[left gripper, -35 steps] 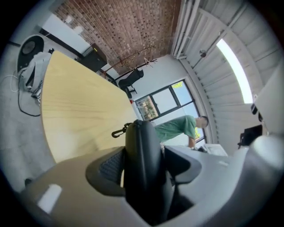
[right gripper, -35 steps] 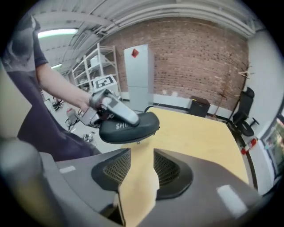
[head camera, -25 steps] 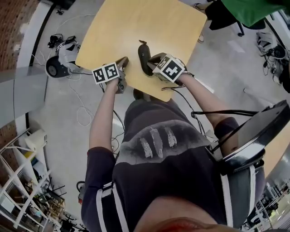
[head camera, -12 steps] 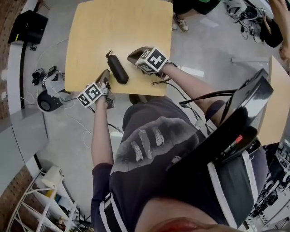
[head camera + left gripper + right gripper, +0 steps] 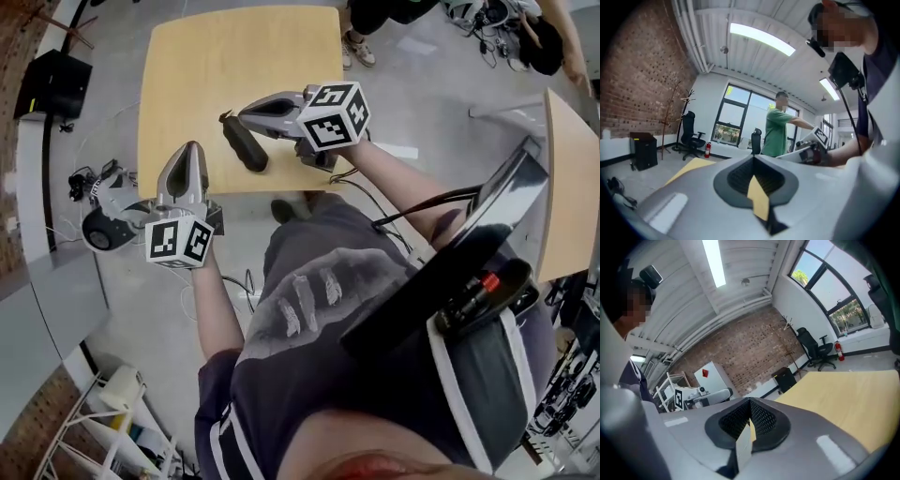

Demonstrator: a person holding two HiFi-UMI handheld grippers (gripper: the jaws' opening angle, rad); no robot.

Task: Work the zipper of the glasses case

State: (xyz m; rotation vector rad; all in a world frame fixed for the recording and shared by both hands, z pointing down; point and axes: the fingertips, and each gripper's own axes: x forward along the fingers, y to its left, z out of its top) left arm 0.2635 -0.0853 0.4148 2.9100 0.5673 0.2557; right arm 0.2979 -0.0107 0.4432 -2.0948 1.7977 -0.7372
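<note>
Both lifted, left tongs point(image 5: 189, 148) and right tongs point(image 5: 243, 111) are closed, empty; glasses case point(image 5: 245, 146) lies on table point(image 5: 234, 56) below, nearer right.

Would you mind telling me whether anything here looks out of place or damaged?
Nothing stands out. The case lies slantwise on the table near its front edge, with no visible damage; the left gripper and right gripper have their jaws shut on nothing.
</note>
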